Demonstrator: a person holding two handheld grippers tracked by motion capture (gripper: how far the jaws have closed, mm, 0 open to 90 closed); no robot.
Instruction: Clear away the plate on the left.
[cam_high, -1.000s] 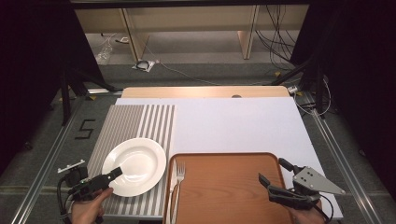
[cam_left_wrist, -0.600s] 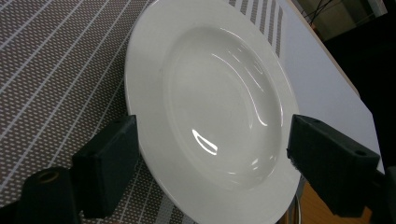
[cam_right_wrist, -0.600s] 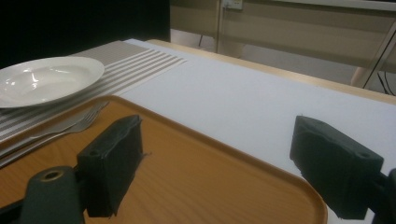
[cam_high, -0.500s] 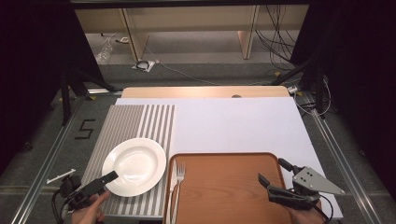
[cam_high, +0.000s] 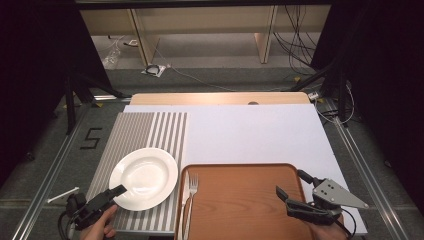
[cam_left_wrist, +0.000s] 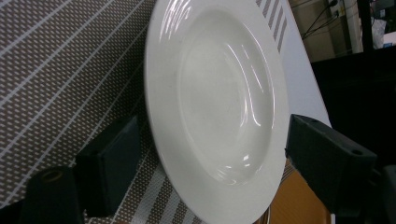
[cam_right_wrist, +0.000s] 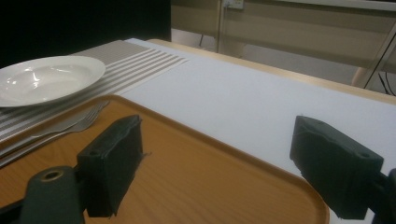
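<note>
— What does the tray (cam_high: 240, 205) hold?

— Two forks (cam_high: 189, 196) along its left edge, nothing else. It sits at the table's near edge.

— And the plate (cam_high: 144, 178)?

— One, empty, on the striped mat (cam_high: 150, 132) left of the tray.

— The grippers?

— The left gripper (cam_left_wrist: 212, 161) is spread wide around the plate's near rim, not gripping. The right gripper (cam_right_wrist: 217, 163) hangs released over the tray's right corner.

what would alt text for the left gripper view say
A white plate lies on a striped mat, seen close up and tilted, with its near rim between the open black jaws of the left gripper. A strip of orange tray shows at the bottom right, and a white tabletop beyond the plate.
</note>
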